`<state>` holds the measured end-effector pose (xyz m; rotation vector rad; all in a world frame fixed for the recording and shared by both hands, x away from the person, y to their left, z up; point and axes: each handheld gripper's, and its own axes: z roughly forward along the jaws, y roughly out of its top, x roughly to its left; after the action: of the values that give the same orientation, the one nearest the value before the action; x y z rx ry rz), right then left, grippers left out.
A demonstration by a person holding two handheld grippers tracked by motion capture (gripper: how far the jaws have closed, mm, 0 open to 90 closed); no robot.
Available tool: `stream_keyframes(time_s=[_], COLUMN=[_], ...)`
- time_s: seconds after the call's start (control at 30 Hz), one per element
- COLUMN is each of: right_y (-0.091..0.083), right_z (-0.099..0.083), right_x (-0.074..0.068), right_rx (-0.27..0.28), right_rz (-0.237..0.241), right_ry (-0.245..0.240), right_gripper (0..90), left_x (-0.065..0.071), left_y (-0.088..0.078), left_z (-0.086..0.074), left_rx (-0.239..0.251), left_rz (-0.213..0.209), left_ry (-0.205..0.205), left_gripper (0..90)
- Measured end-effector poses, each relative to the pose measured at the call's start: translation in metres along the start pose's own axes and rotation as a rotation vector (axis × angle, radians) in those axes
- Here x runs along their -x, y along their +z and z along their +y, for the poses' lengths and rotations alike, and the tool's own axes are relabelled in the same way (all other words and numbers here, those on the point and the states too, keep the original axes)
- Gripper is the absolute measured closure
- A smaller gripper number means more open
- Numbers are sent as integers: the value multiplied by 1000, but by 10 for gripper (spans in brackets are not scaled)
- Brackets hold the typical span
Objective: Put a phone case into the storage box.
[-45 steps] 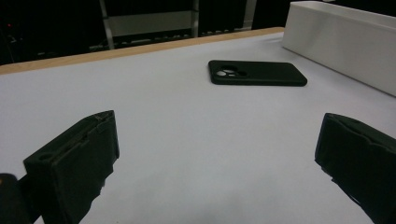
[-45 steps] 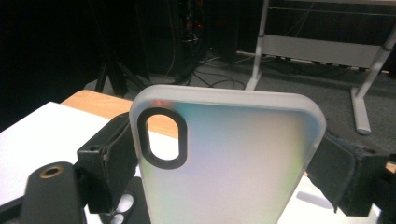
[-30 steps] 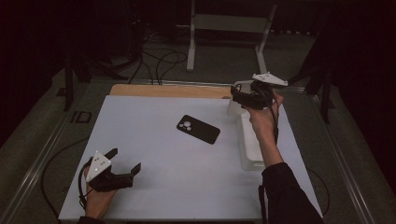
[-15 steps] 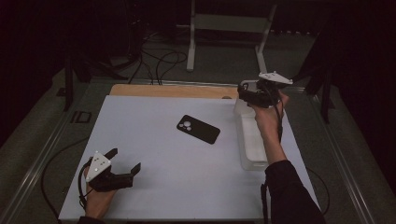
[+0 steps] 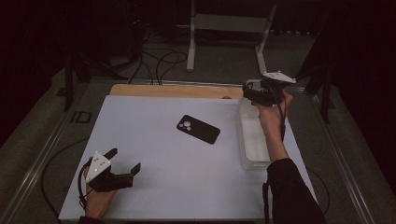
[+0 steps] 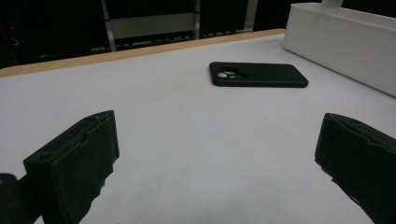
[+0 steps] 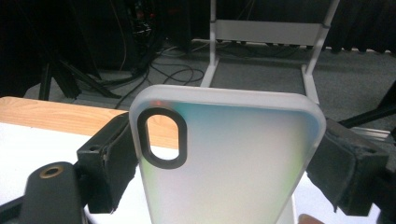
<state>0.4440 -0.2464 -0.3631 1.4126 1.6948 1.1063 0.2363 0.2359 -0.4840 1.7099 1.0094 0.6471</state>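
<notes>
The right claw (image 5: 252, 93) is raised above the far right corner of the bench (image 5: 154, 154), over the far end of the white tray (image 5: 254, 140); its jaws are clamped on the two long edges of a frosted, see-through phone case (image 7: 229, 158), which stands upright between them with its dark-ringed camera opening at the upper left; the left claw (image 5: 123, 161) rests at the near left of the bench, jaws spread wide with nothing between them; a black phone (image 5: 198, 129) lies face down mid-bench, well apart from both claws and near the tray.
</notes>
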Motion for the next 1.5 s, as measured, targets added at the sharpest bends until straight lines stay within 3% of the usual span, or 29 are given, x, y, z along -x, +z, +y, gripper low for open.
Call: stream_keyframes(time_s=[0.6, 0.93, 1.5], right_y=[18, 32, 46], right_z=[-5, -14, -31], right_x=[13, 13, 12], right_rx=[-33, -77, -136], right_rz=[-61, -79, -90], right_ry=[28, 44, 30], right_gripper=[162, 162, 162], left_x=[1, 0, 1], left_y=[0, -1, 0], left_z=[0, 0, 0], left_rx=[5, 6, 5], left_rz=[0, -1, -3], left_ry=[-1, -2, 0], left_gripper=[4, 4, 5])
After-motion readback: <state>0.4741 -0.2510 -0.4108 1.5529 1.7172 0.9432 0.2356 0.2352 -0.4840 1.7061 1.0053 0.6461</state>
